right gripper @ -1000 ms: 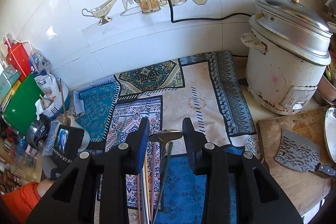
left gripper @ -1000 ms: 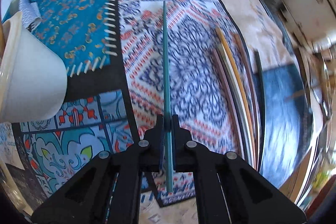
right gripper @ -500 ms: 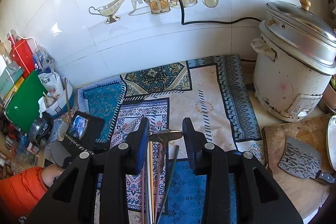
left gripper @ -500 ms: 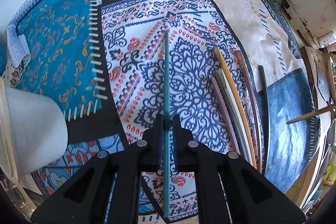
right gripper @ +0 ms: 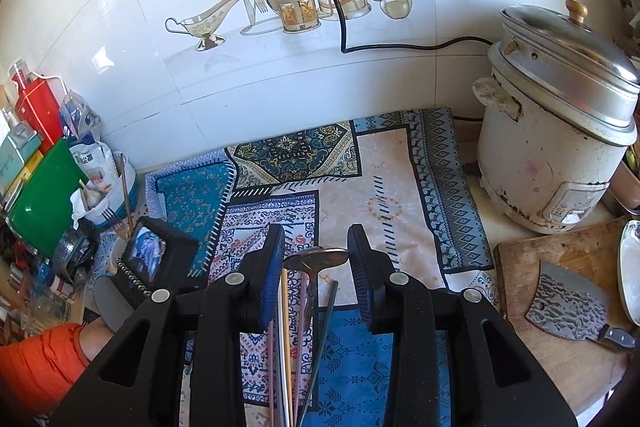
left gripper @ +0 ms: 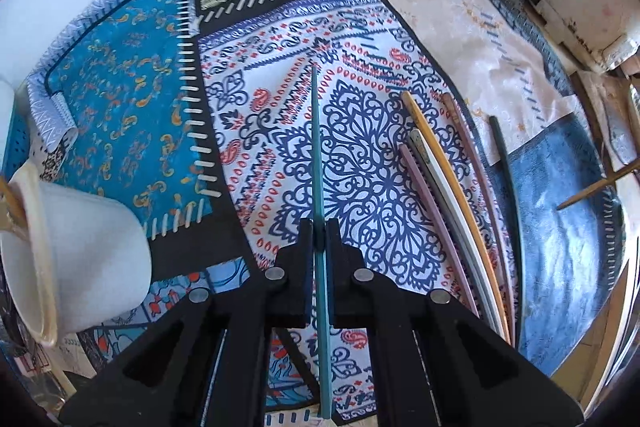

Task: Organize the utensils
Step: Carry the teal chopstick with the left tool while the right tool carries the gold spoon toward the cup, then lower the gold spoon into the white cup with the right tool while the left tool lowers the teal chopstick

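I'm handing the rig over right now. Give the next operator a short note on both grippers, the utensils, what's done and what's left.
Left gripper: shut on the teal chopstick, held above the patterned cloth.
Right gripper: open, empty, over the spoon.
Loose chopsticks lie bundled on the cloth, right of the teal one; a dark one lies slightly apart.
White cup at left already holds at least one stick.
Left: probably cup the teal chopstick, then the others and the spoon.

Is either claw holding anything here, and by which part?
The left claw is shut on a teal chopstick, pinched partway along its shaft. The right claw is open, holding nothing.
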